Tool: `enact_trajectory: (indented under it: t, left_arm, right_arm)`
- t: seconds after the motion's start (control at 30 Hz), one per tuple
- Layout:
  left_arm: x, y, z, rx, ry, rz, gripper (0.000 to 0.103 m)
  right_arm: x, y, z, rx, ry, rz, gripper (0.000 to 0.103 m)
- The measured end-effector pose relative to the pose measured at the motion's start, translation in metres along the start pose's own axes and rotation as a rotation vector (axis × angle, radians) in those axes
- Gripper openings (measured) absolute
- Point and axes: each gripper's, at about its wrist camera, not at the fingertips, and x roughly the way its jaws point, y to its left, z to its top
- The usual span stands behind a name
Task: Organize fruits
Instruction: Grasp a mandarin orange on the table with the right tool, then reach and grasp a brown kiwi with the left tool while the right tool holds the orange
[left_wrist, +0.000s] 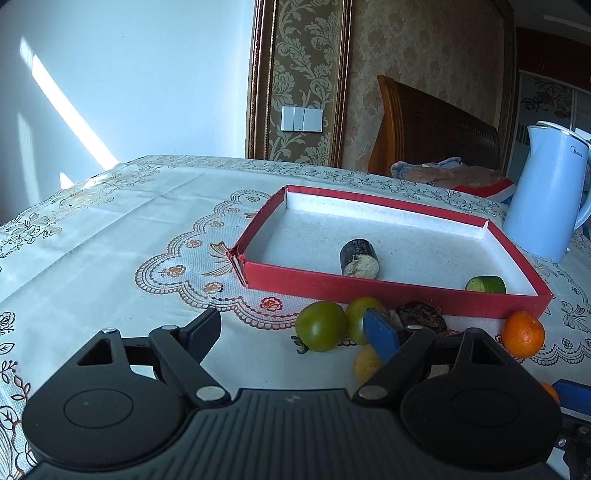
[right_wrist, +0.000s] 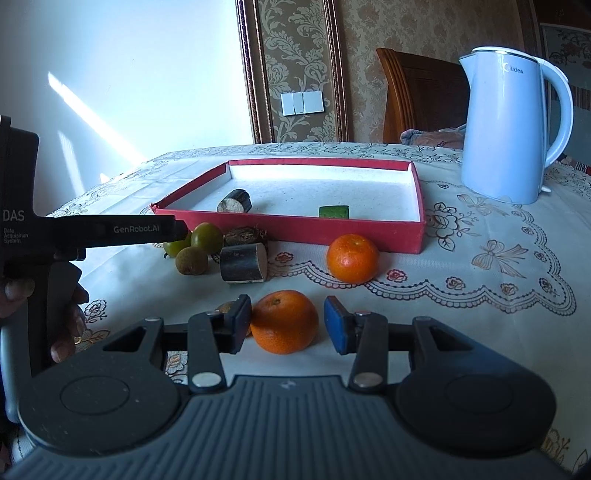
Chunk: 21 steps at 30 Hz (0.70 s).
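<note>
- The right gripper (right_wrist: 288, 325) sits low over the surface (right_wrist: 480, 295) with an orange (right_wrist: 284, 321) between its fingers; the left pad looks to touch the fruit, while a thin gap shows at the blue right pad, so it is narrowed around the orange, not yet clamped.
- The left gripper (left_wrist: 295, 332) hangs wide apart with nothing between its fingers, above the patterned cloth, just short of the loose fruit.
- A hand (right_wrist: 66, 325) grips the left gripper's handle at the left edge of the right view.
- Beyond the held orange lies a second orange (right_wrist: 352, 258), on the cloth just before the tray's front wall.
- Left of it sits a cluster: a dark cane piece (right_wrist: 243, 262), a brown round fruit (right_wrist: 192, 260), two green tomatoes (left_wrist: 320, 325) and a dark mottled fruit (right_wrist: 245, 235).
- The red tray (right_wrist: 295, 229) lies behind them, holding another cane piece (right_wrist: 234, 202) at left and a cucumber chunk (right_wrist: 334, 211) at right.
- A pale blue kettle (right_wrist: 509, 129) stands right of the tray, farther back.
- A wooden headboard (left_wrist: 436, 125) rises past the surface's far edge.
</note>
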Motion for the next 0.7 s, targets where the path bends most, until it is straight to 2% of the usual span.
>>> enact_trajectory:
  t: [0.4, 0.7]
  left_arm:
    - [-0.023, 0.001, -0.02, 0.104, 0.067, -0.105, 0.084]
    - [-0.031, -0.003, -0.025, 0.136, 0.064, -0.138, 0.084]
  right_arm:
    - [0.003, -0.008, -0.001, 0.046, 0.011, 0.015, 0.041]
    - [0.005, -0.012, -0.002, 0.074, 0.019, 0.04, 0.041]
